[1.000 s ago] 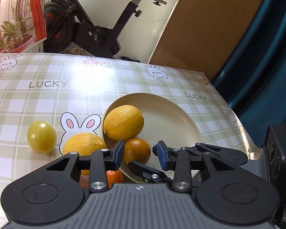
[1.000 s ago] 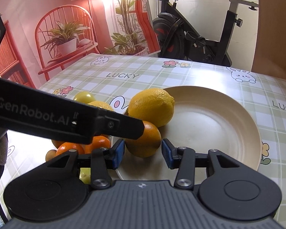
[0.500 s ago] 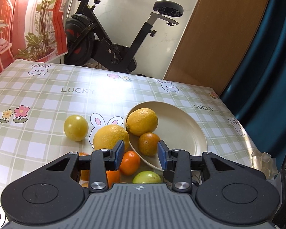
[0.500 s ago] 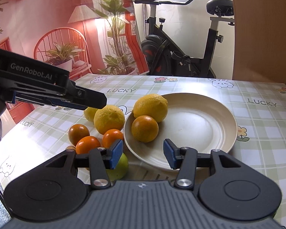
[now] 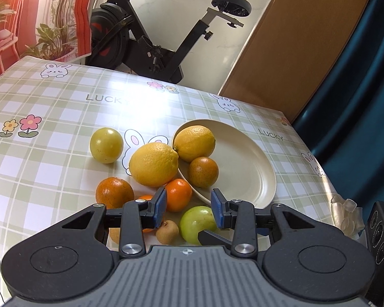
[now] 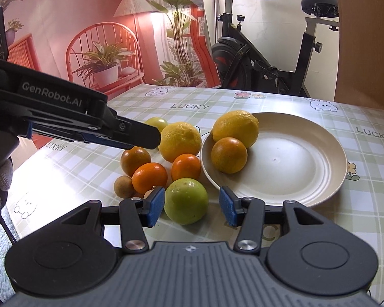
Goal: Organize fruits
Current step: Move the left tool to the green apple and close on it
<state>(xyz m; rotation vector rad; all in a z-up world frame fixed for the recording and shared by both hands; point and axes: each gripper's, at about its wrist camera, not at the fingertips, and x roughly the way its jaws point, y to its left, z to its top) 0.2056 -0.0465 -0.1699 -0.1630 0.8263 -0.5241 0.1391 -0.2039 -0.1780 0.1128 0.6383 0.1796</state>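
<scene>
my right gripper (image 6: 191, 209) hangs spread and empty over the green apple (image 6: 186, 200), lined up to grab it. my left gripper (image 5: 187, 211) is spread and empty too. plate (image 6: 317, 153) holds a lemon (image 6: 235, 128) and an orange (image 6: 229, 155); other fruit is beside it.

Behind my table I see a black exercise bike (image 6: 266, 58) before a pale wall. On its left hangs a red-pink printed backdrop with a chair, a lamp and plants (image 6: 110, 38). On the right stand a brown wooden panel (image 5: 302, 41) and a dark teal curtain (image 5: 366, 97). Strong light shines on the green checked tablecloth (image 5: 51, 168).
</scene>
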